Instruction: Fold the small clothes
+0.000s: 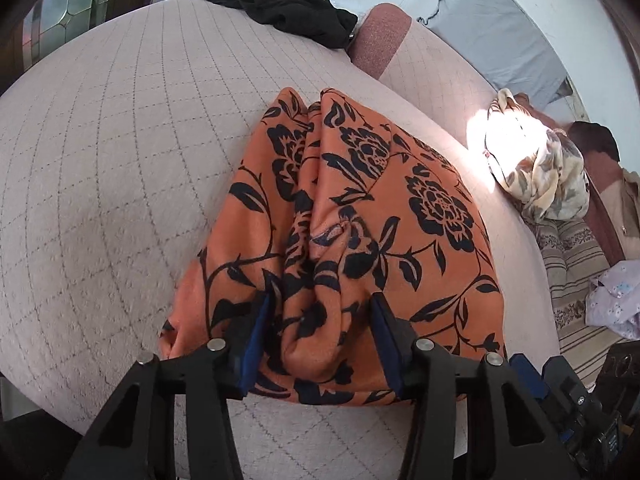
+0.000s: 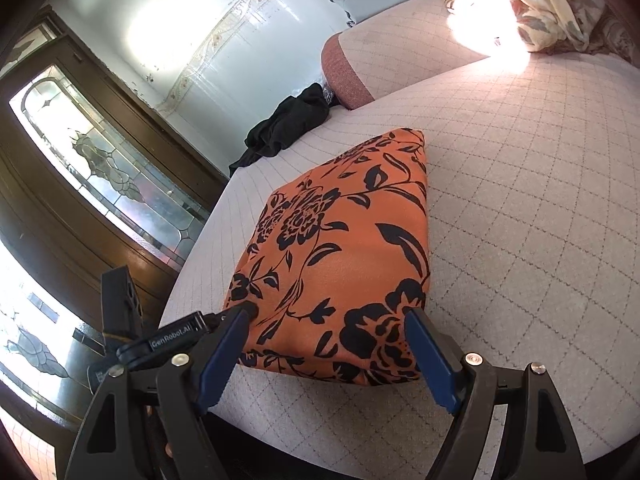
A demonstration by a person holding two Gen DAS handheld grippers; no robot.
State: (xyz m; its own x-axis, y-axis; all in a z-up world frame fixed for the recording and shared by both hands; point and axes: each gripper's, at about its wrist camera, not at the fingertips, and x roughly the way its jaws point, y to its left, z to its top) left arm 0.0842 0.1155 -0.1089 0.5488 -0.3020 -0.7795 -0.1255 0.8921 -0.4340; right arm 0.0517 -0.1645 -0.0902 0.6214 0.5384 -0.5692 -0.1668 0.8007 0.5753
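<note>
An orange garment with black flowers (image 1: 360, 216) lies folded into a compact block on the quilted pink bed; it also shows in the right wrist view (image 2: 344, 256). My left gripper (image 1: 320, 308) is open, its blue pads either side of a raised fold at the garment's near edge, not squeezing it. My right gripper (image 2: 328, 324) is open at the garment's near edge, which lies between its fingers. The tip of the left gripper (image 2: 240, 312) shows beside the right gripper's left finger.
A black garment (image 1: 288, 8) lies at the far edge of the bed (image 1: 100, 160) by a pink bolster (image 1: 380, 36). A floral cloth bundle (image 1: 536, 164) and other clothes lie to the right. A dark wooden door with stained glass (image 2: 100, 168) stands left.
</note>
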